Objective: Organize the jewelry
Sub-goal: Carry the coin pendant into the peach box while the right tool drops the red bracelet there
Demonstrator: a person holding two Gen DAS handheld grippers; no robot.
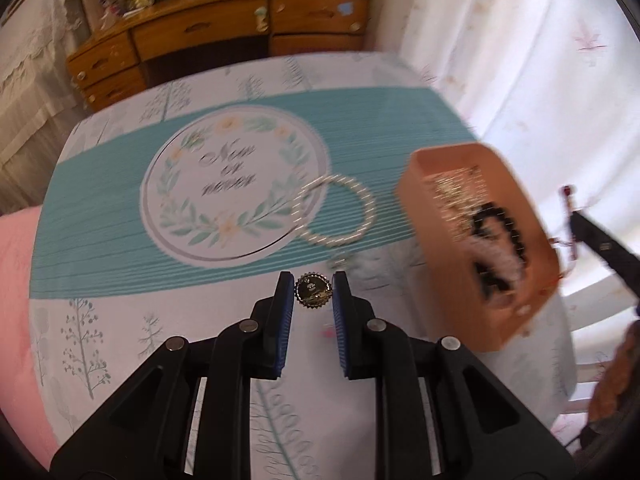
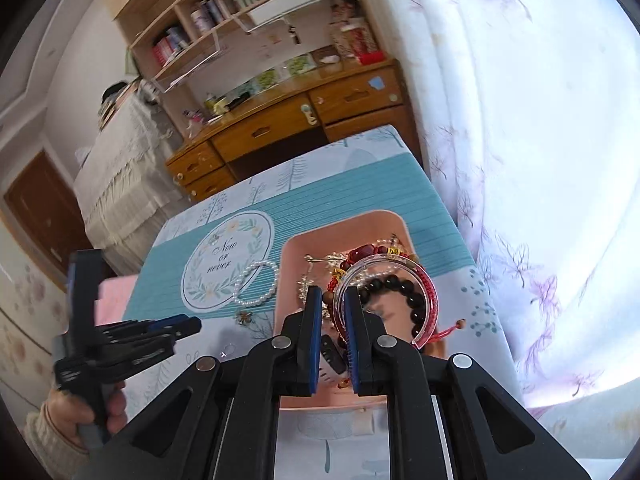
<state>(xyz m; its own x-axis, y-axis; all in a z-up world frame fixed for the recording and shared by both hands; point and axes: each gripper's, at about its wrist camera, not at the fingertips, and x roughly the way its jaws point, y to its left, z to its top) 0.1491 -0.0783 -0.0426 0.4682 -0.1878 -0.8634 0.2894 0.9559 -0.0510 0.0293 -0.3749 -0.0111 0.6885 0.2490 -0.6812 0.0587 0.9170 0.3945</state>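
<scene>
Our left gripper (image 1: 313,295) jaws pinch a gold brooch (image 1: 313,292) above the worktop (image 1: 120,312); our right gripper (image 2: 333,300) jaws pinch a clear bangle (image 2: 424,280) over the pink tray (image 2: 292,256).

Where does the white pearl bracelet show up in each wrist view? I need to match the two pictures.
Left wrist view: the white pearl bracelet lies just right of centre on the teal cloth, between the round wreath print and the pink tray.
Right wrist view: the bracelet sits left of centre, overlapping the wreath print's lower right edge, just left of the tray.
Shared landmark: the wreath print.
</scene>
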